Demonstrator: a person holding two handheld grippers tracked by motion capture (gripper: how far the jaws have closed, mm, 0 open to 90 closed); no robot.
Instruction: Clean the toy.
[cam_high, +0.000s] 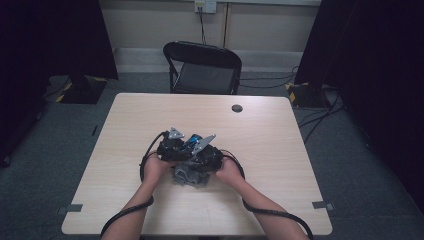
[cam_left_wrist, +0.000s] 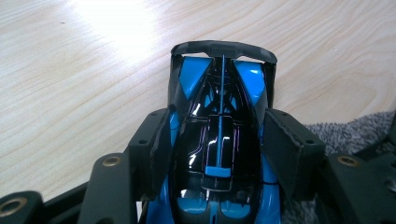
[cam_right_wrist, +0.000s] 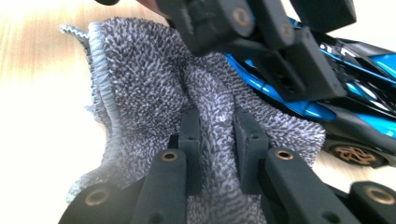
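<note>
In the high view, hands and both tools hide most of the toy car (cam_left_wrist: 219, 140) at frame centre. The left tool (cam_left_wrist: 217, 149) clamps its body; its long axis runs bottom to top, spoiler uppermost. The right tool (cam_right_wrist: 218, 140) pinches the grey cloth (cam_right_wrist: 140, 84), lower centre.

The toy car (cam_left_wrist: 219, 140) is glossy black with bright blue panels and a thin blue stripe down its middle; its wheel is bronze. The cloth (cam_right_wrist: 154, 93) is grey with a nubby looped weave. The desk (cam_high: 150, 115) is pale wood-grain. The fingers (cam_right_wrist: 250, 140) are matte black.
</note>
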